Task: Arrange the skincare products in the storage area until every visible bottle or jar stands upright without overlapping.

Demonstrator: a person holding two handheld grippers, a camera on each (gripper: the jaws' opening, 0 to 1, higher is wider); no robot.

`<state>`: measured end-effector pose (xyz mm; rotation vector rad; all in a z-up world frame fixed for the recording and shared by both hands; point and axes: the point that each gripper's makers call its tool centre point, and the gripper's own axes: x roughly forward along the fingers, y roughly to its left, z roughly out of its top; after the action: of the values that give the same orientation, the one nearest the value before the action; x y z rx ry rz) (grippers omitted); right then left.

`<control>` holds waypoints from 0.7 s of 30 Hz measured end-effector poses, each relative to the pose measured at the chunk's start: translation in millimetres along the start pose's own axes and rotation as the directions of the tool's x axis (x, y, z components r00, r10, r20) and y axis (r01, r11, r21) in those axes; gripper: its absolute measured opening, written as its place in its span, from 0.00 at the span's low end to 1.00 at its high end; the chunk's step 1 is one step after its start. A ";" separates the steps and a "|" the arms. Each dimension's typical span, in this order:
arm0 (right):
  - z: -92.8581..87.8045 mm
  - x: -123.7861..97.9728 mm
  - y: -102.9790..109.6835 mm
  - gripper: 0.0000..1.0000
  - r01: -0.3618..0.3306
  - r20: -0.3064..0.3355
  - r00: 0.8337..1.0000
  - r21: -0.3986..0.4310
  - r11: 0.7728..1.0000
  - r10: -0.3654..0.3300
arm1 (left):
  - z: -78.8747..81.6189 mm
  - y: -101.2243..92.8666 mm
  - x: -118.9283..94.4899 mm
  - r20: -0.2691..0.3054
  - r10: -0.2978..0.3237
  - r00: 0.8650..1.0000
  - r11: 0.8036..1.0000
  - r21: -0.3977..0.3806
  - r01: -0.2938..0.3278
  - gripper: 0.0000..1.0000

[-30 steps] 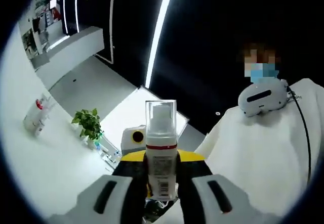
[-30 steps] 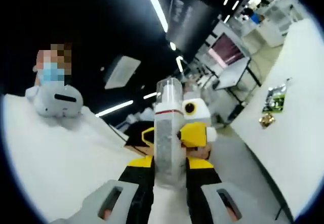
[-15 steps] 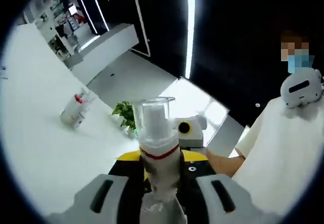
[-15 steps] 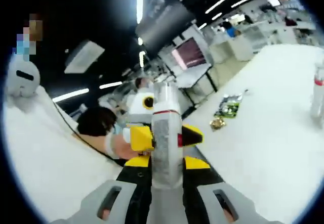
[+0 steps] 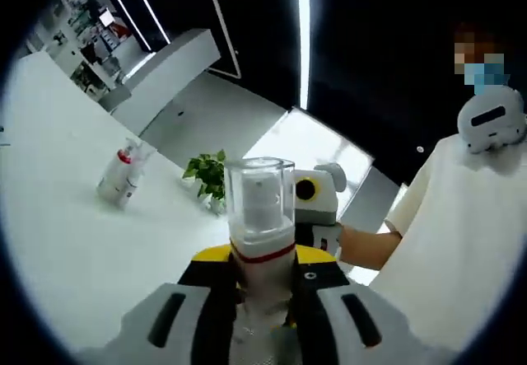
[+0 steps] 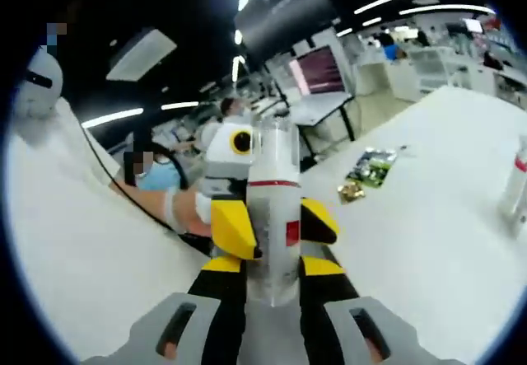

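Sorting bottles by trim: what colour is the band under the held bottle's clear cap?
Red; clearest in the left gripper view on the bottle.

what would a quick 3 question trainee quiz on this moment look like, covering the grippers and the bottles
1. True or false: the pump bottle with the clear cap and red band is clamped between the left gripper's jaws.
2. In the left gripper view, what stands on the white table just beside the small green plant?
A. a second bottle
B. a blue jar
C. a stack of plates
3. Fill in: in the right gripper view, the right gripper is shut on a ____.

Key: 1 true; 2 A; 3 pump bottle.
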<state>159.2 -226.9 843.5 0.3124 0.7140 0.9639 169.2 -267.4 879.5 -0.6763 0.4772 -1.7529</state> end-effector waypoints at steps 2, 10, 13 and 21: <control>-1.4 -3.9 13.6 0.25 -0.101 0.017 0.995 0.043 0.994 0.100 | -3.0 -10.5 2.4 -0.017 -0.054 0.998 0.998 0.020 0.055 0.21; 2.7 -1.1 12.1 0.18 -0.091 0.079 0.993 -0.014 0.996 0.092 | 0.4 -18.6 0.5 -0.025 -0.116 0.993 0.993 0.006 0.116 0.21; 2.7 6.0 -14.3 0.18 0.048 0.100 0.994 -0.024 0.999 -0.045 | -6.4 16.8 -9.0 -0.087 0.059 0.994 0.998 -0.015 -0.061 0.20; 5.7 19.6 -39.6 0.17 0.286 0.145 0.952 -0.110 0.952 -0.270 | -4.8 45.9 -16.9 -0.075 0.234 0.969 0.972 0.015 -0.234 0.20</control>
<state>195.5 -231.9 818.2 0.1515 0.5570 0.7103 202.6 -264.0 843.7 -0.5278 0.5800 -1.5599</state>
